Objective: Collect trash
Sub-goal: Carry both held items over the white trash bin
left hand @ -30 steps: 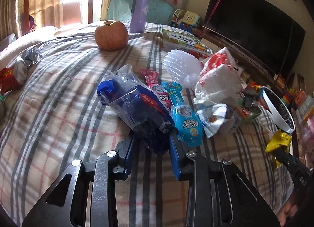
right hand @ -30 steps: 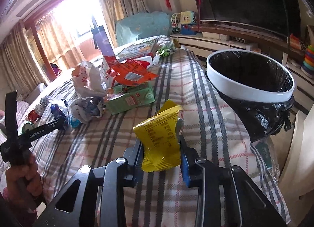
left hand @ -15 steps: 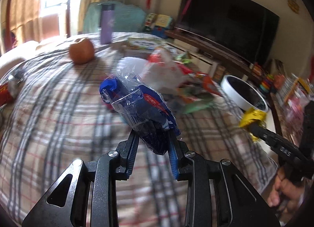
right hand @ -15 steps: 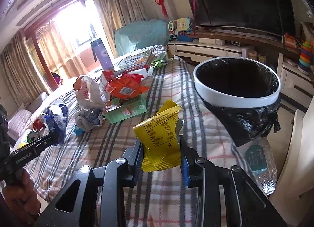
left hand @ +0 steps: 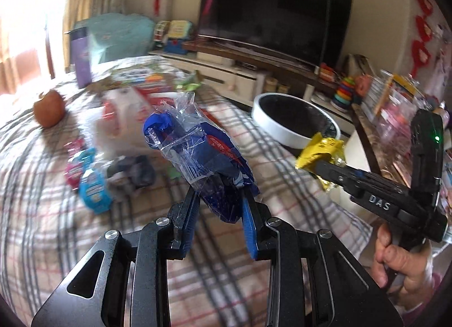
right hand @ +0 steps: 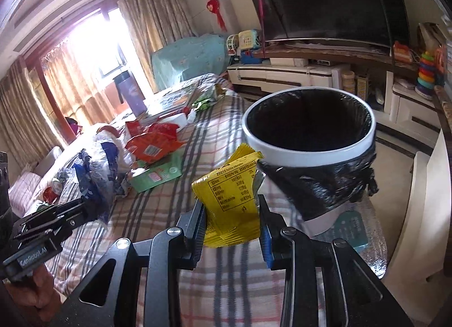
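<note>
Carrying two wrappers toward the bin

Going left to right. My left tongs [left hand: 219, 204] are clenched on the blue-and-clear plastic wrapper [left hand: 203, 157], which sticks up and forward from between the pads, clear of the plaid bedcover [left hand: 50, 228]. My right tongs [right hand: 233, 221] are clamped on the yellow snack packet [right hand: 228, 194]; it stands upright between the pads, crumpled at the base. The left view shows that same packet off to the right of my left tongs, just in front of the bin.

To do this step well, I'd bring each load fully over the white rim before letting go, since both wrappers are light and would likely drift or catch on the edge. The right packet looks closer, so I'd drop it first and keep the two tools from crossing. The blue wrapper is long and floppy; I'd let it hang inside the opening before releasing.

Containers: the trash bin [right hand: 282, 151] sits ahead and right of my right tongs, beside the bed edge, lined with a black bag. Its inside reads dark; I cannot tell if anything is in it. More litter is on the bed, left of my right tongs: an orange packet [right hand: 149, 146] and a green carton [right hand: 158, 175].
</note>
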A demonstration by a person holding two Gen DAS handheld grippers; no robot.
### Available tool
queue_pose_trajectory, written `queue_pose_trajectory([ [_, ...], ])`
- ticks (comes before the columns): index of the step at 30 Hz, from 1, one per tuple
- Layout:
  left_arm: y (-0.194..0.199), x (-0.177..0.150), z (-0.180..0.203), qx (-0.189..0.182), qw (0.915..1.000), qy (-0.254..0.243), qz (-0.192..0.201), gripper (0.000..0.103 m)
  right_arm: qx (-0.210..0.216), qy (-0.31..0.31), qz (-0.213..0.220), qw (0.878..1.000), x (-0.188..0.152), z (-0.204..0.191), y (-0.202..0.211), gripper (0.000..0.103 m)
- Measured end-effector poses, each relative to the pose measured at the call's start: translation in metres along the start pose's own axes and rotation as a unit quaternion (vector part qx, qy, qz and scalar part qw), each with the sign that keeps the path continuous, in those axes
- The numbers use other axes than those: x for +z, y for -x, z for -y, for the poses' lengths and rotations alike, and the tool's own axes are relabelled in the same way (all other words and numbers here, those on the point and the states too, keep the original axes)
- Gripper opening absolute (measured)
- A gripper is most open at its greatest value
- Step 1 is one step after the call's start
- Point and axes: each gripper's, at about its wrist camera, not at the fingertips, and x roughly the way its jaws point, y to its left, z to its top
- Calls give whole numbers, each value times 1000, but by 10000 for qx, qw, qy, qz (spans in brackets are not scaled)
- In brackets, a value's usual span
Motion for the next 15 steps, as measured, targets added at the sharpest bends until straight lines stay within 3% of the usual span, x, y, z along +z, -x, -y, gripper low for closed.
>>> queue_pose_trajectory([
  [15, -48, 36, 45, -432, 9980, -400, -237, 28, -316, -303, 21, 9990, 40, 57, -1, 33],
])
